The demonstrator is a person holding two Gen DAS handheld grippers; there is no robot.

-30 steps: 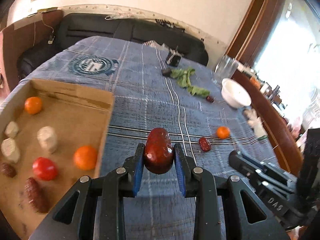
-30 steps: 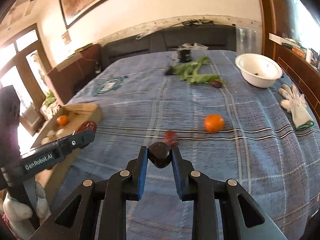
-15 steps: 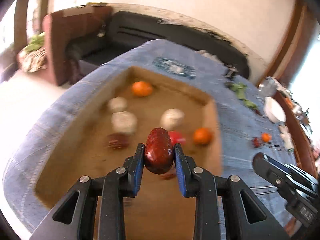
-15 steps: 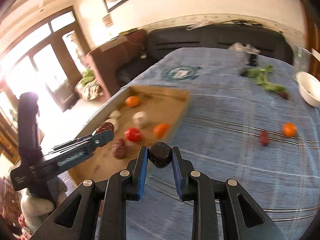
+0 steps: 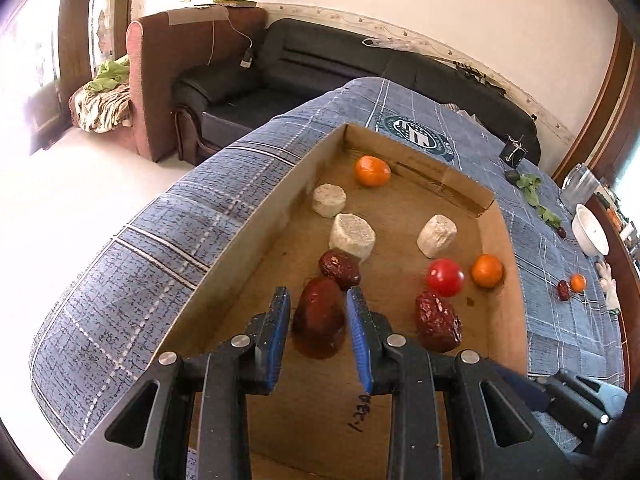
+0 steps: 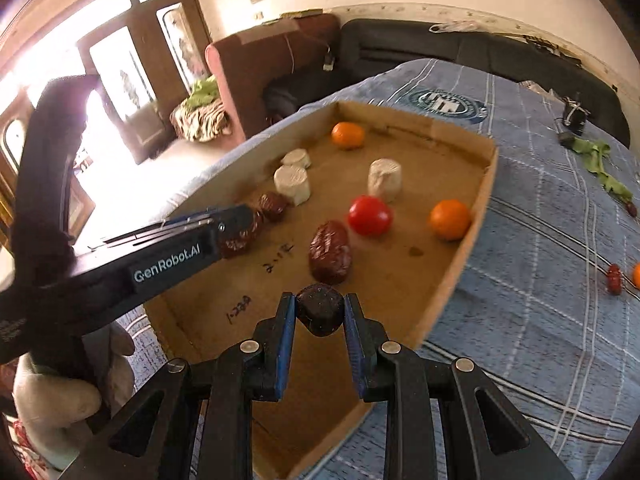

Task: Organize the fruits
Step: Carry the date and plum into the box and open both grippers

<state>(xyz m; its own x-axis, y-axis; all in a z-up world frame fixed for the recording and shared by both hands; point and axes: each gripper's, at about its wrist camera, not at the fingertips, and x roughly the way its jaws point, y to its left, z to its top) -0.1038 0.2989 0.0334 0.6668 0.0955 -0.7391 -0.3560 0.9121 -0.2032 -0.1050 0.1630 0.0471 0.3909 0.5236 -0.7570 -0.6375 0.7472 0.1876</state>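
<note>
My left gripper (image 5: pixel 319 312) is low inside the cardboard box (image 5: pixel 256 248). A red date (image 5: pixel 320 322) stands on the box floor between its jaws, which have parted, with gaps on both sides. The left gripper also shows in the right wrist view (image 6: pixel 240 226). My right gripper (image 6: pixel 320 312) is shut on a dark round fruit (image 6: pixel 321 314) above the box's near part (image 6: pixel 448 276). In the box lie two more dates (image 5: pixel 339 267) (image 5: pixel 438 326), a red tomato (image 5: pixel 445 277), two oranges (image 5: pixel 372 171) (image 5: pixel 486 271) and three white cylinders (image 5: pixel 352 236).
On the blue plaid tablecloth (image 6: pixel 540 264) to the right lie a date (image 6: pixel 614 278), an orange (image 5: pixel 577 282), green leaves (image 6: pixel 596 164), a white bowl (image 5: pixel 590 234) and a white glove (image 5: pixel 610 292). A black sofa (image 5: pixel 328 64) stands behind the table.
Both grippers swung left from the open cloth to over the box and went down. The left jaws opened and the date now rests on the box floor. The right keeps its fruit.
</note>
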